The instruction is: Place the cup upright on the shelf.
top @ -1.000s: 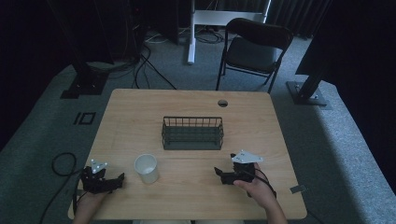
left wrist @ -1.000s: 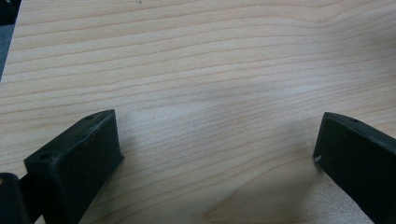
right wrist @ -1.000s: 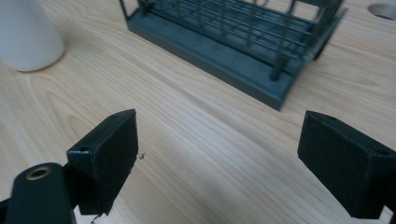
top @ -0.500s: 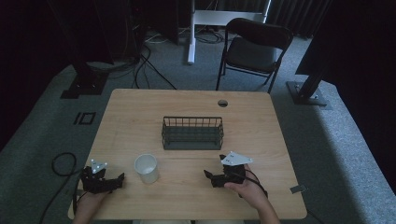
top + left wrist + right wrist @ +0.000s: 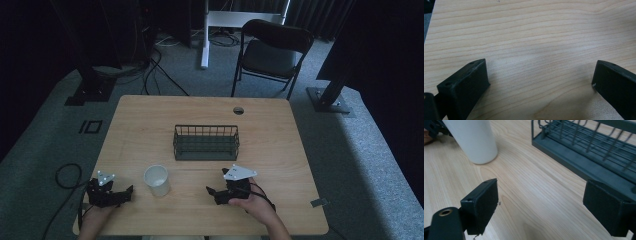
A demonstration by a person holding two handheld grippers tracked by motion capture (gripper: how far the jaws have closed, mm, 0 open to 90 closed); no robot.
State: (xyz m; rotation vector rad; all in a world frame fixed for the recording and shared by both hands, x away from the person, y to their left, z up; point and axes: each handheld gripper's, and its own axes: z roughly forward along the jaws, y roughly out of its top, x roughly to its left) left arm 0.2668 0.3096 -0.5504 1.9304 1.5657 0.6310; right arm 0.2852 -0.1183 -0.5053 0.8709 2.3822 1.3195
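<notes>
two grippers, one cup, one basket on the table (image 5: 150,120); that is the full count, left to right.

left gripper (image 5: 126,192): your hand rests it at the near left corner of the table. it sits where it sat a second ago. jaws stand wide apart, nothing between them but bare wood in the left gripper view (image 5: 541,72).

cup (image 5: 157,180): one, white, upright, open mouth up, standing between the two grippers and nearer the left one. in the right gripper view it stands ahead and to the left of the jaws (image 5: 474,140), apart from them, not touched.

basket (image 5: 206,142): one, dark wire, at mid table, beyond the cup and to its right. nothing can be made out inside it. in the right gripper view its near wall (image 5: 584,162) runs just beside the right-hand jaw.

right gripper (image 5: 212,192): this is what changed. over the last second you slid it left along the near edge, toward the cup, and turned its jaws to face that way. jaws gaping, nothing held.

judgement: the cup is the likely target and the reach is under way, grasp not yet made. the gap looks wide enough for the cup's wall. mind the basket close on the right.
</notes>
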